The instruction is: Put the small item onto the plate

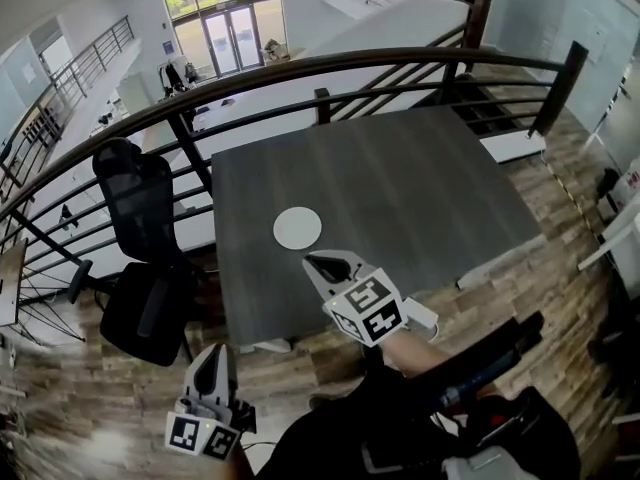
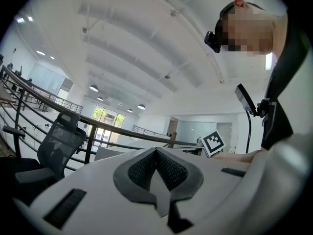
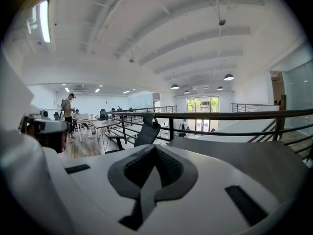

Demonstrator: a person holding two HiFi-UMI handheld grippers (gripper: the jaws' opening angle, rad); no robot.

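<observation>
A round white plate (image 1: pixel 297 228) lies bare on the dark grey table (image 1: pixel 400 188), near its front left part. My right gripper (image 1: pixel 312 261) hovers over the table's front edge, just this side of the plate, its tip pointing at the plate. Its jaws are shut and nothing shows between them in the right gripper view (image 3: pixel 155 147). My left gripper (image 1: pixel 213 353) hangs low at the left, off the table and over the wooden floor, also shut with nothing in it (image 2: pixel 156 149). No small item shows in any view.
A black office chair (image 1: pixel 140 258) stands at the table's left side. A dark curved railing (image 1: pixel 300 73) runs behind the table, above a drop to a lower floor. A white shelf (image 1: pixel 615 233) stands at the right. The person's arm (image 1: pixel 440 353) fills the lower middle.
</observation>
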